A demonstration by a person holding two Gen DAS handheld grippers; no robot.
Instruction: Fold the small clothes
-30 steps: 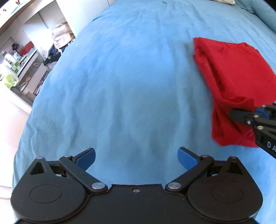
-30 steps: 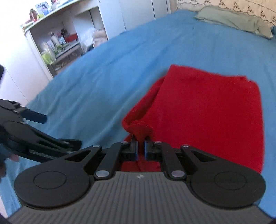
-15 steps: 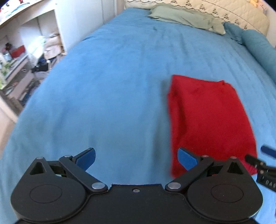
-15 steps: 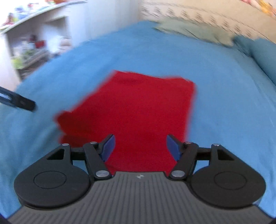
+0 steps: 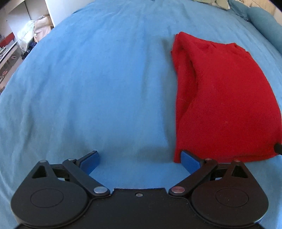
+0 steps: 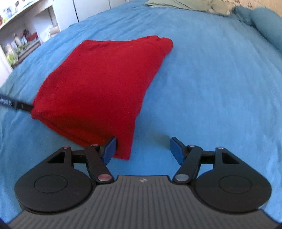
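A red garment [image 5: 223, 98] lies folded lengthwise on the blue bedspread [image 5: 98, 84]. In the left wrist view it is at the right, and my left gripper [image 5: 141, 160] is open and empty, with its right fingertip at the garment's near left corner. In the right wrist view the garment [image 6: 98, 88] is at the left. My right gripper [image 6: 142, 149] is open and empty, its left fingertip touching the garment's near right corner. A tip of the other gripper shows at the garment's edge in each view.
Green and blue pillows [image 6: 185, 5] lie at the head of the bed. White shelves with clutter [image 6: 21, 40] stand beyond the bed's left edge. The blue bedspread spreads wide to the left of the garment.
My right gripper has let go of the garment's corner and opened. The garment now lies flat. Both grippers have come to its near edge, one at each corner.
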